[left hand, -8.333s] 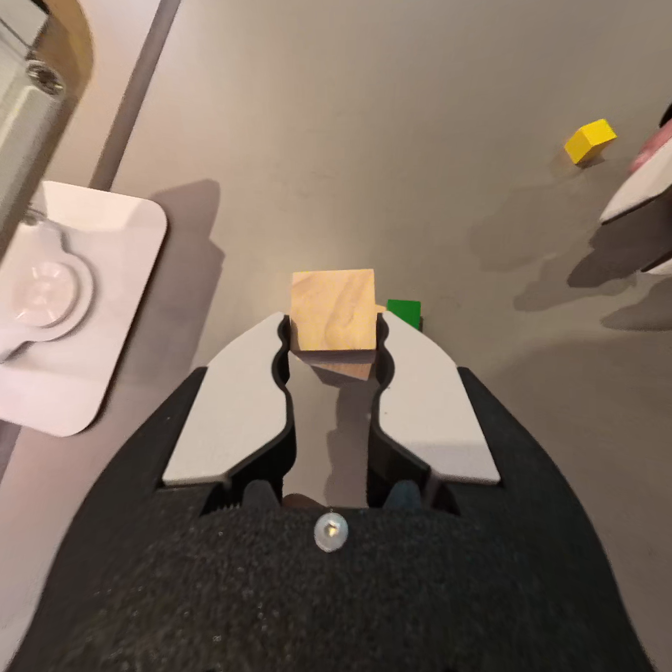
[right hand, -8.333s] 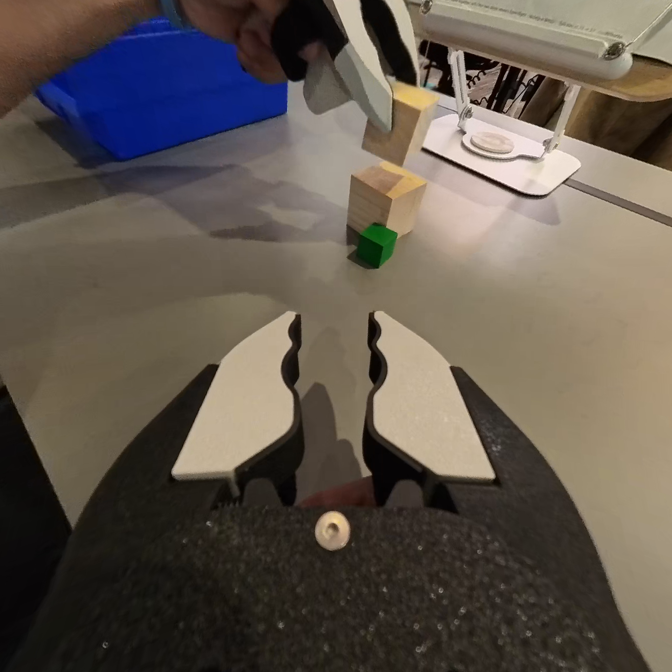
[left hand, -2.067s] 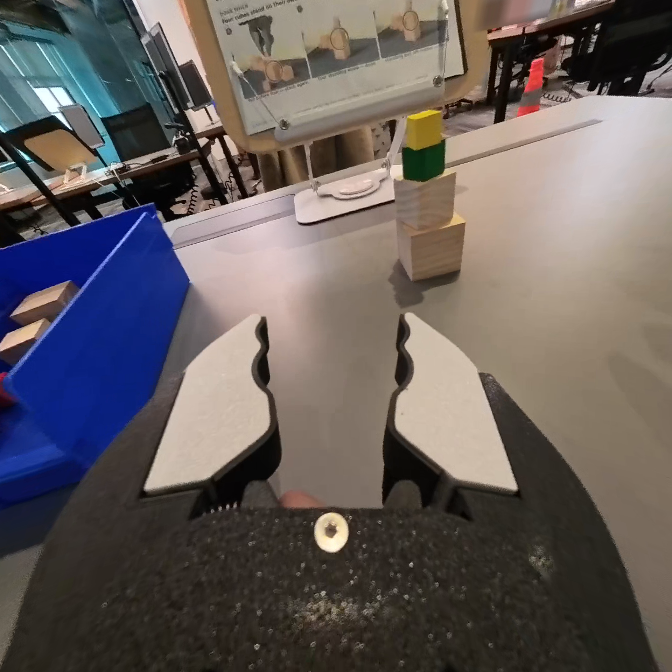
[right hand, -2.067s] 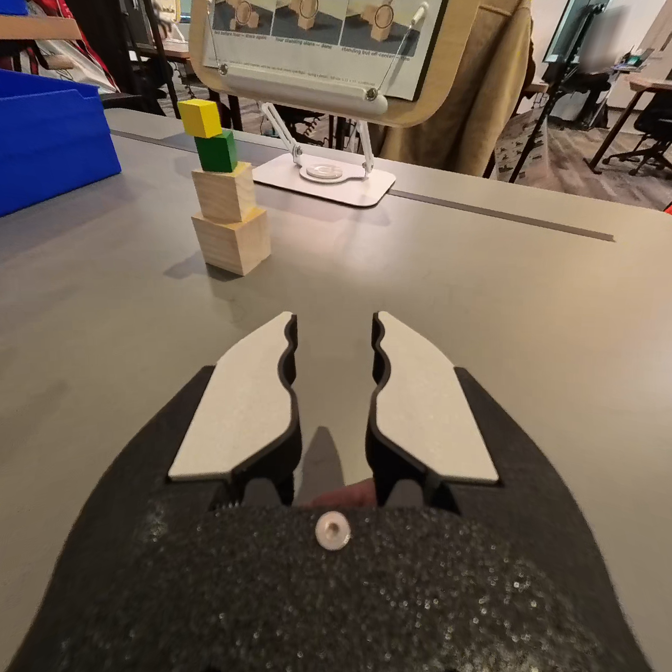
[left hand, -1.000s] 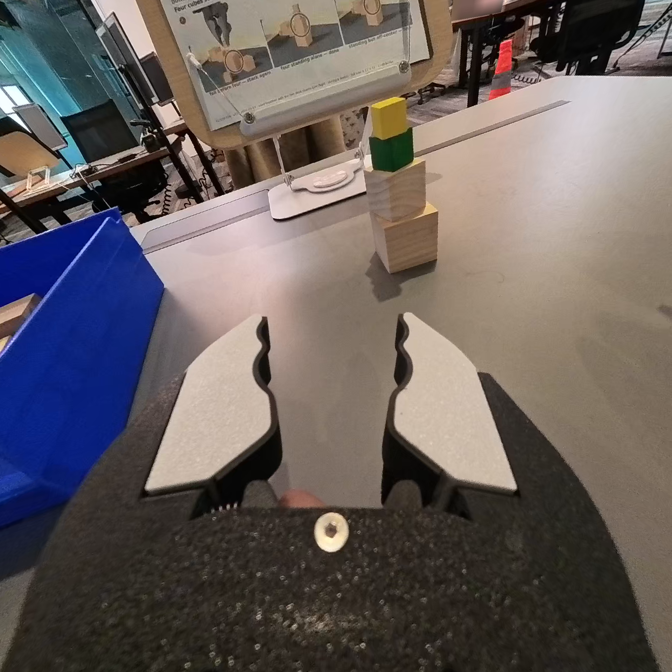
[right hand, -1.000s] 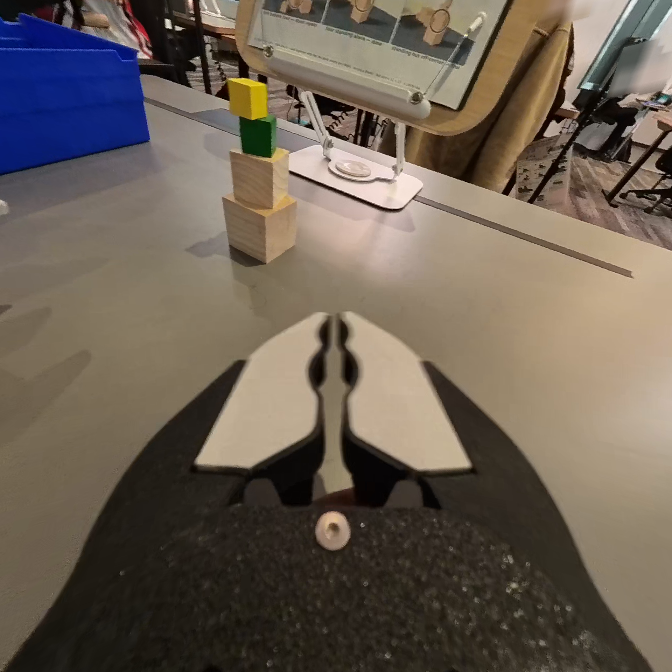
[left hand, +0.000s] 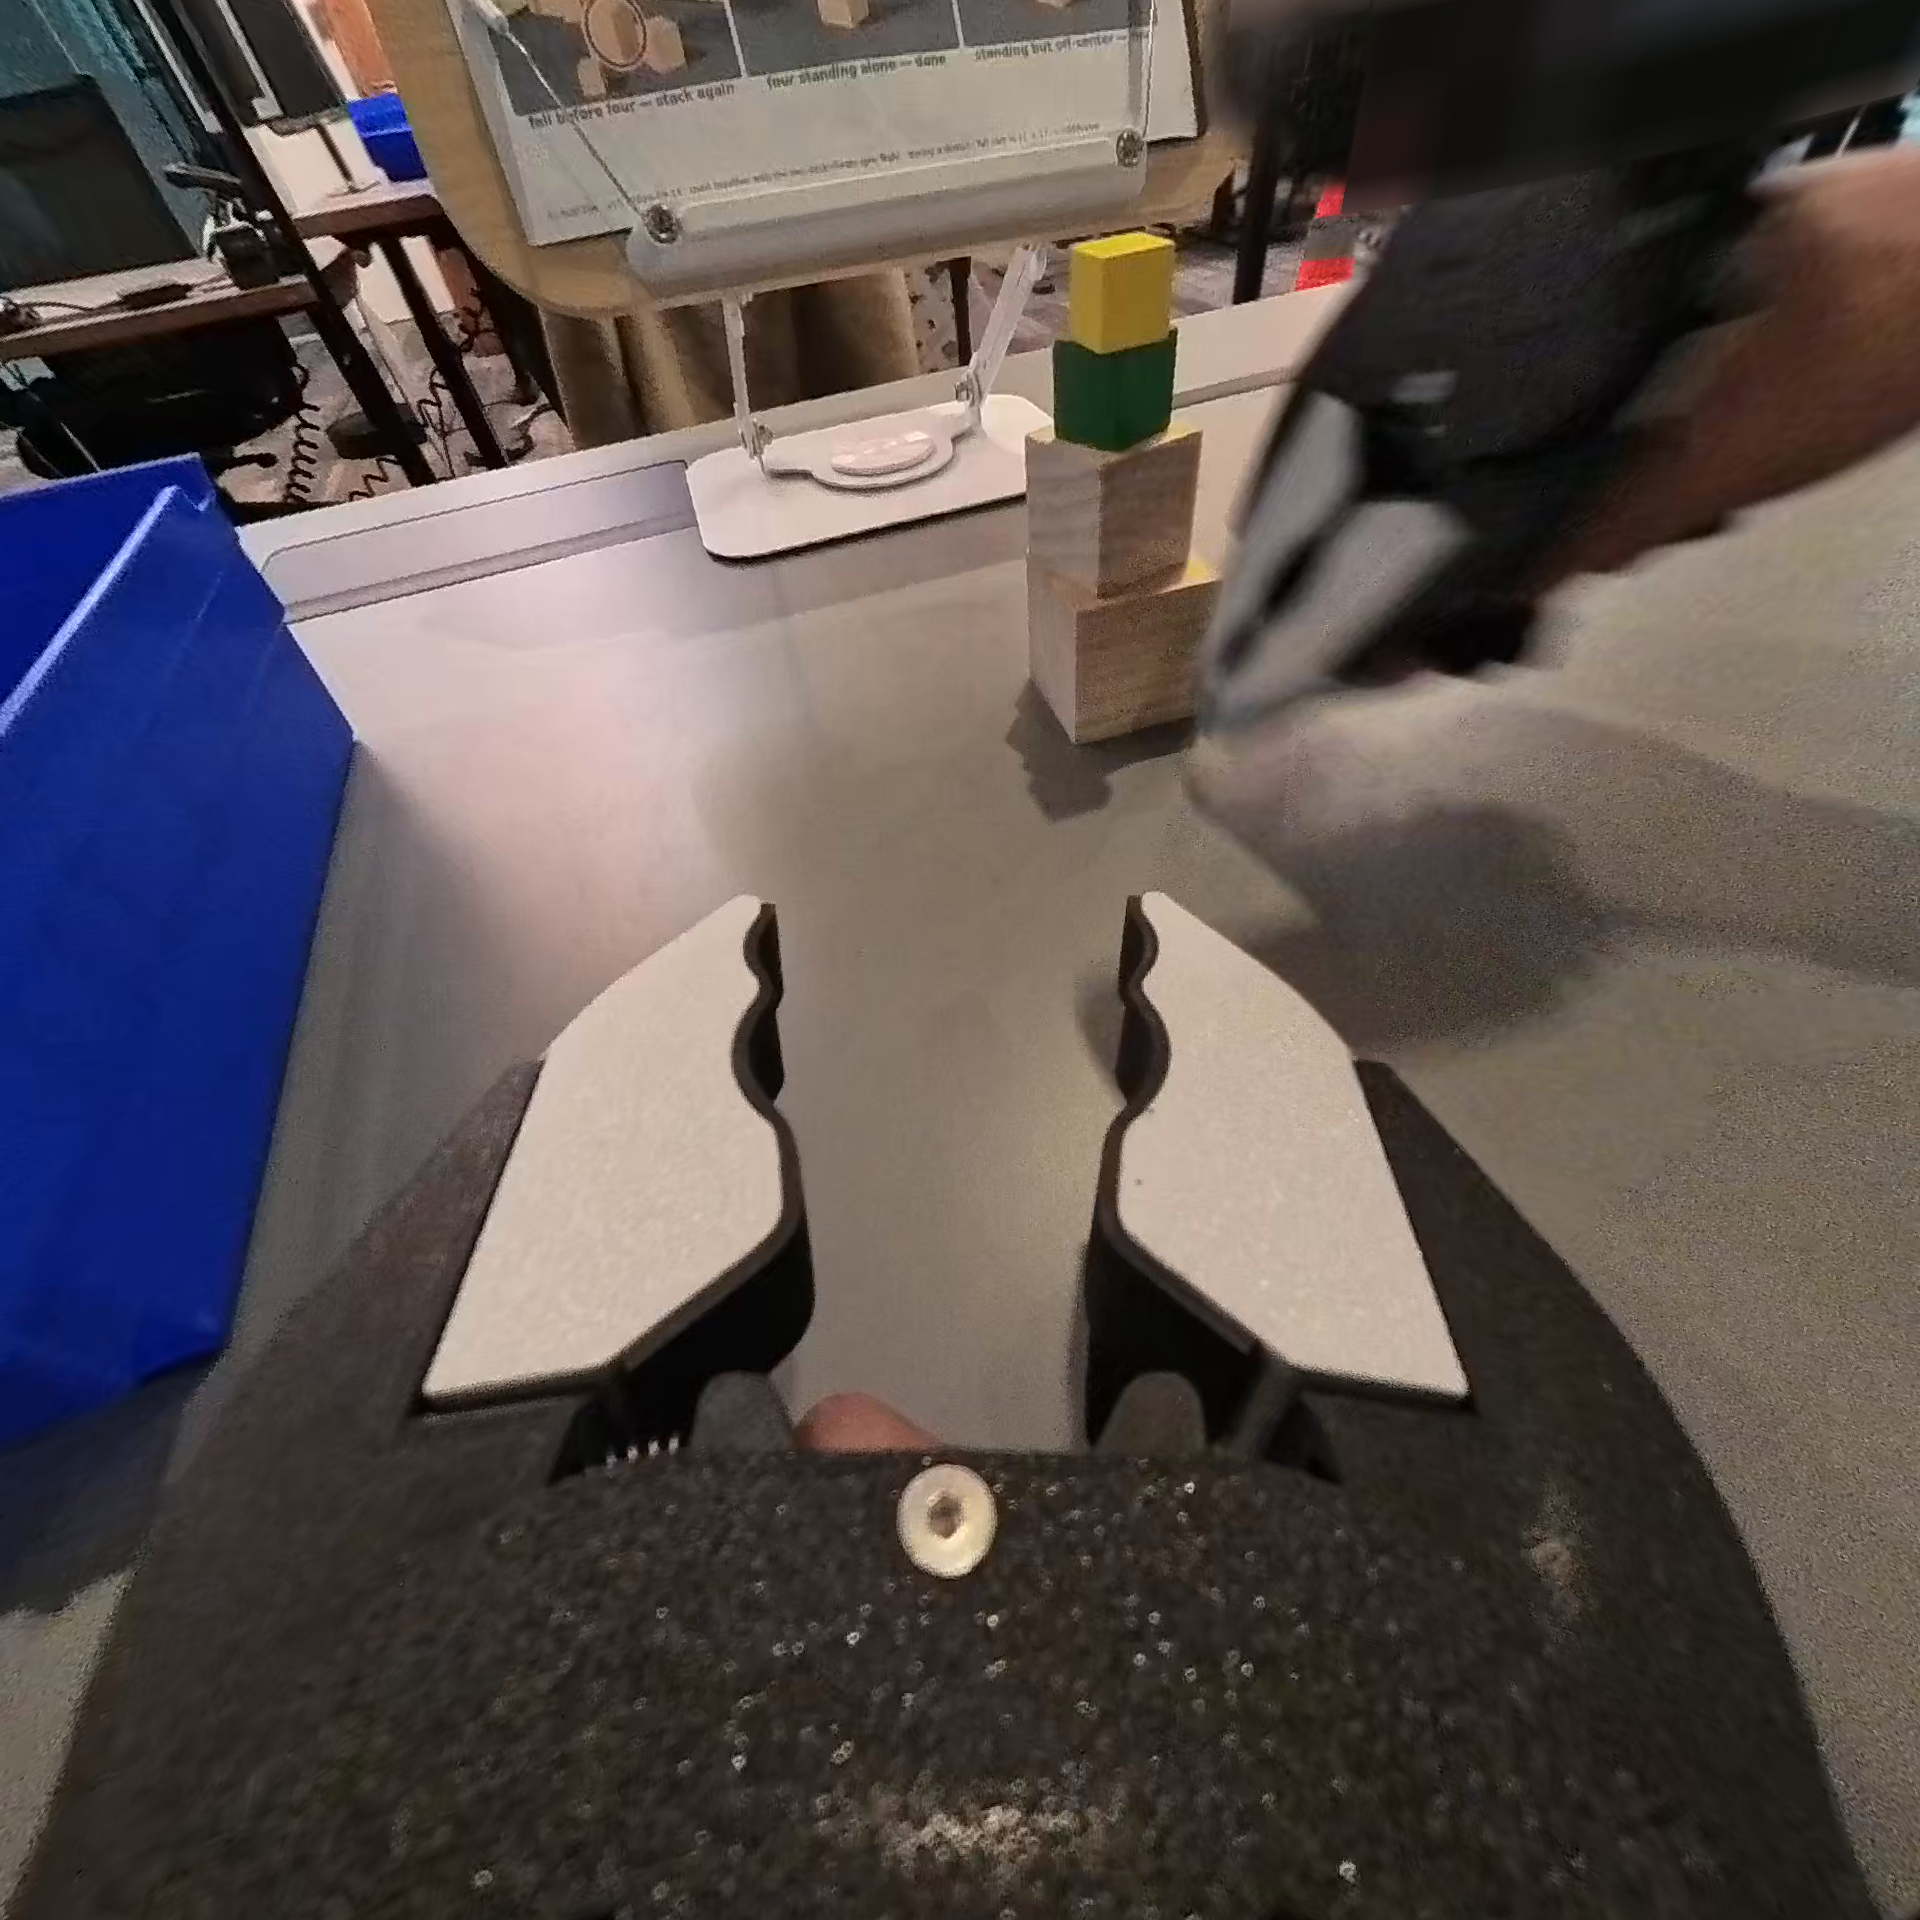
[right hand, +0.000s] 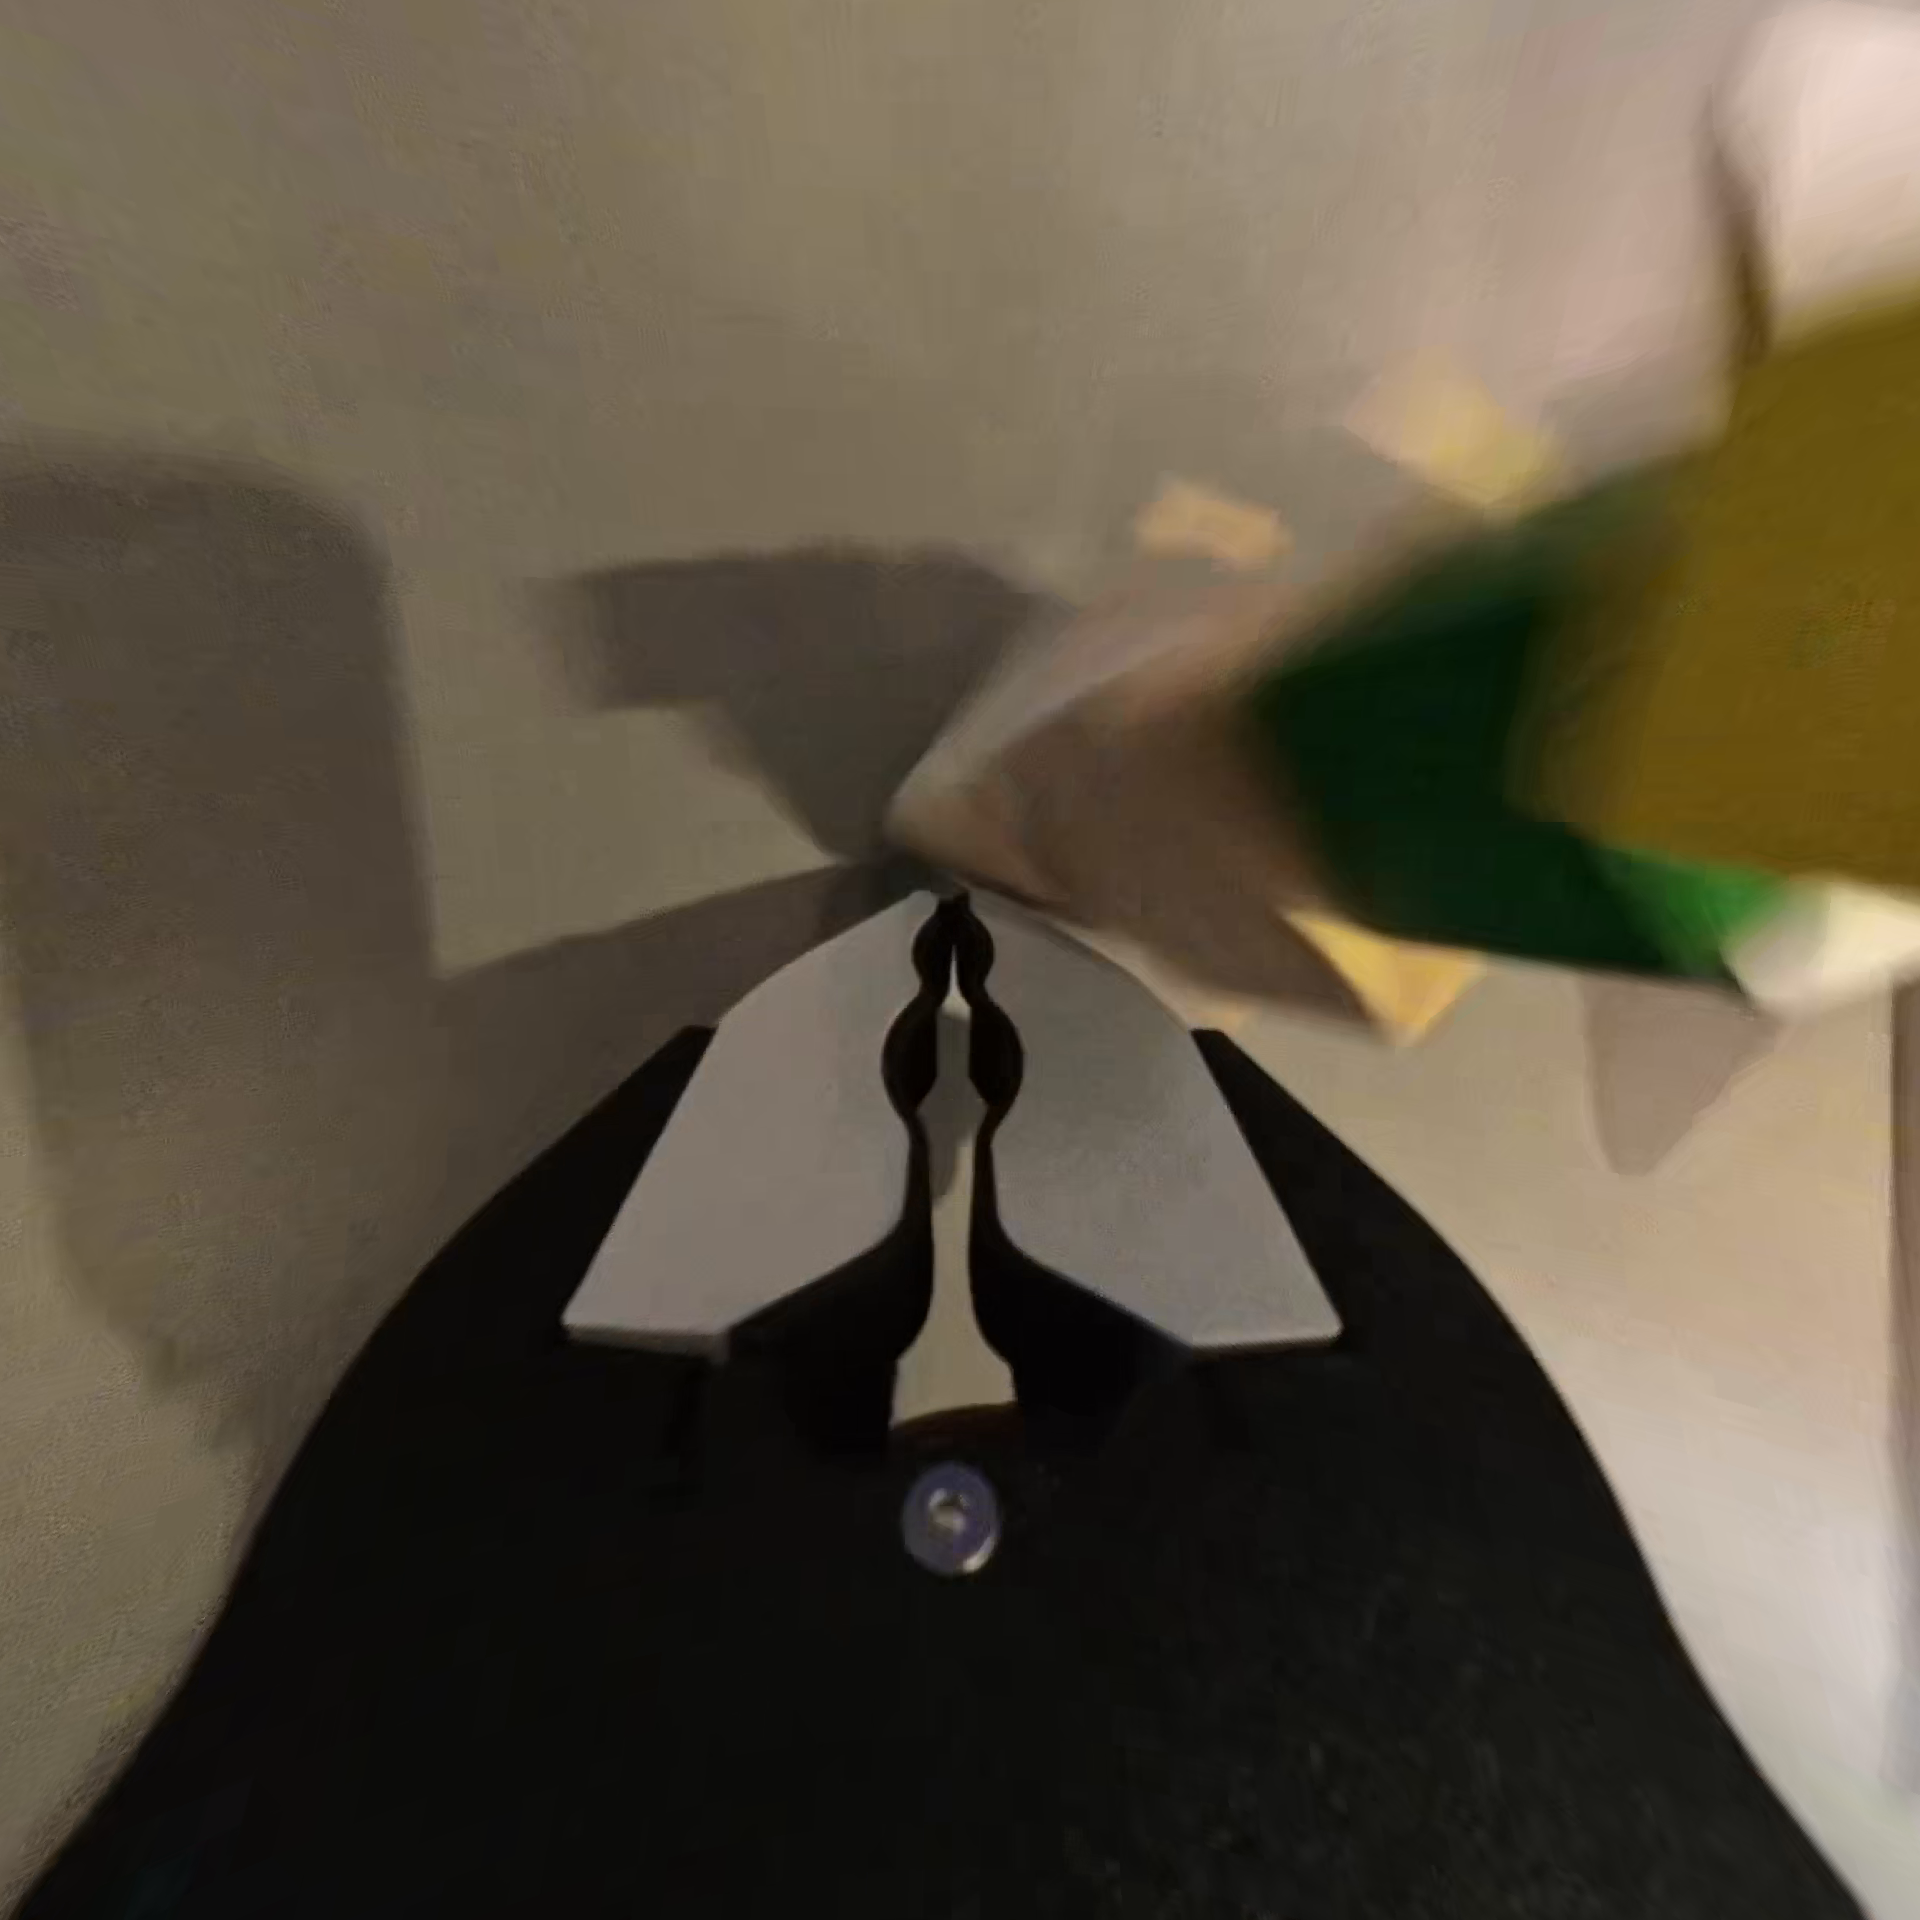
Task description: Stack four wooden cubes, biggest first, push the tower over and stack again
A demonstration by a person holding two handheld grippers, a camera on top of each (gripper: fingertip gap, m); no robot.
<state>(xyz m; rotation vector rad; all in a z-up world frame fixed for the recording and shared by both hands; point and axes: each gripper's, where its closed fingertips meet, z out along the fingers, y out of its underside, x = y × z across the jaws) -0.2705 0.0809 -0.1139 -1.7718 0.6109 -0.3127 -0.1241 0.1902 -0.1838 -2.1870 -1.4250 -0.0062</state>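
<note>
A tower of four cubes stands on the grey table (left hand: 935, 831): a big wooden cube (left hand: 1127, 665), a smaller wooden cube (left hand: 1117, 509), a green cube (left hand: 1114, 393) and a yellow cube (left hand: 1120, 291) on top. My left gripper (left hand: 945, 966) is open and empty, well short of the tower. My right gripper (left hand: 1247, 675) is shut and blurred, its tips at the right side of the big cube. In the right wrist view the shut gripper (right hand: 954, 914) points at the blurred wooden cube (right hand: 1122, 831), with green (right hand: 1455, 779) and yellow (right hand: 1787, 623) beyond it.
A blue bin (left hand: 135, 883) stands at the left. A white stand base (left hand: 862, 457) holding an instruction board (left hand: 831, 94) sits just behind the tower. A person's arm (left hand: 1766, 343) reaches in from the right.
My right gripper, shut about a second ago, has swung fast to the tower's base on its right side. The tower was built since the earliest frames. My left gripper stays open and back.
</note>
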